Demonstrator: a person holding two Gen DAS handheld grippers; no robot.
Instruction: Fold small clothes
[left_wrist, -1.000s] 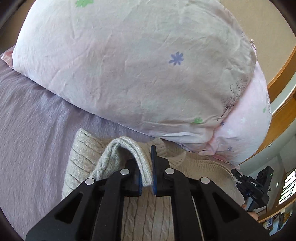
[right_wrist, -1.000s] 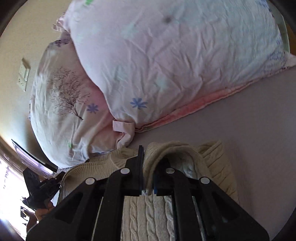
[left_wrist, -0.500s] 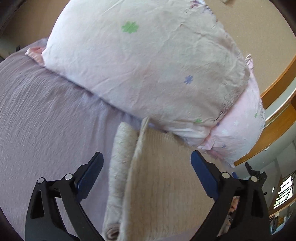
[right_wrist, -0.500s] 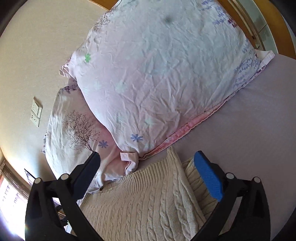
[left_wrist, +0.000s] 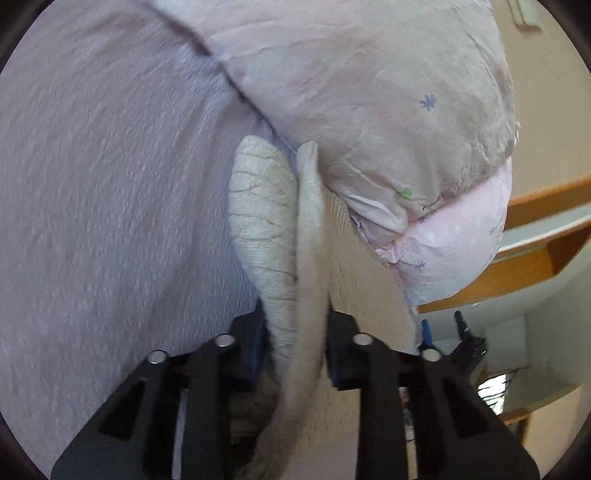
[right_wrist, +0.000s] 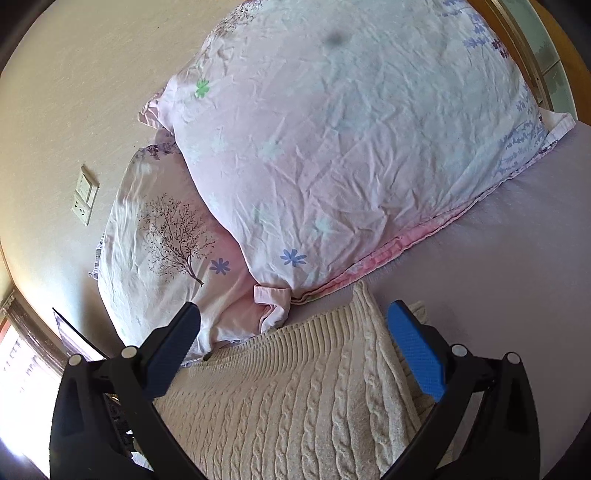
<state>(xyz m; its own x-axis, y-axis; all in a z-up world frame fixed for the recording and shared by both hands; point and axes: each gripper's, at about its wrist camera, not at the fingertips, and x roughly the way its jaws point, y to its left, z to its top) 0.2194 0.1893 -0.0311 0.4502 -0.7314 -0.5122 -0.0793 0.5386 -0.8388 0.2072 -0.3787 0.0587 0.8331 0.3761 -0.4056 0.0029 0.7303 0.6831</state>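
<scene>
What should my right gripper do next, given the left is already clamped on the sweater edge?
Probably lower the right gripper and close it on the sweater edge beneath it. It sits open over the cable-knit fabric near the pillow, gripping nothing, while the left gripper is shut on a raised fold of the sweater. A matching grip looks needed before the next fold.
</scene>
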